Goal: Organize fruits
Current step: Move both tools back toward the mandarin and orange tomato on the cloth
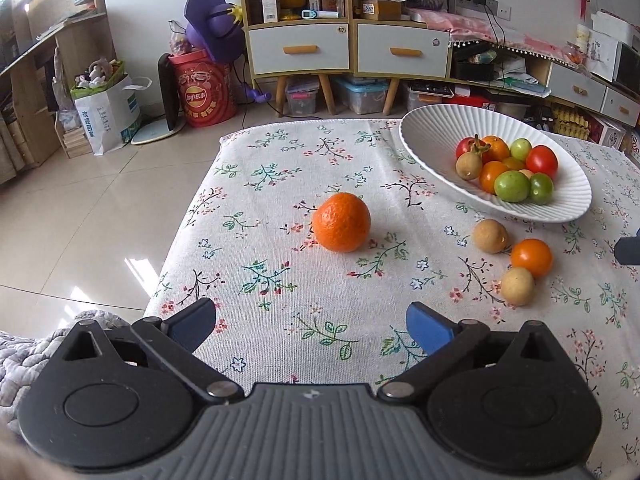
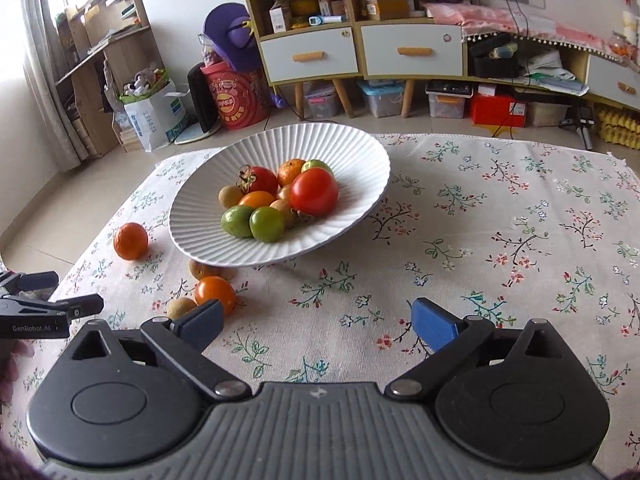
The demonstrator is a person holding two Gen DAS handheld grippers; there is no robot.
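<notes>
The round, dimpled orange mandarin (image 1: 341, 222) sits loose on the floral-clothed worktop (image 1: 280, 160) straight ahead of the left gripper (image 1: 311, 326), nearer it than the right gripper (image 2: 318, 322), both spread wide and empty

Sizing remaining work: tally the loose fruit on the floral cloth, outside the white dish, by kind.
Dimpled orange round mandarin: 1
Smooth orange round tomato: 1
Tan round small fruits: 2
Total: 4

Both wrist views angled down, close over table; share bowl (image 1: 420, 136), mandarin (image 2: 130, 241).
</notes>
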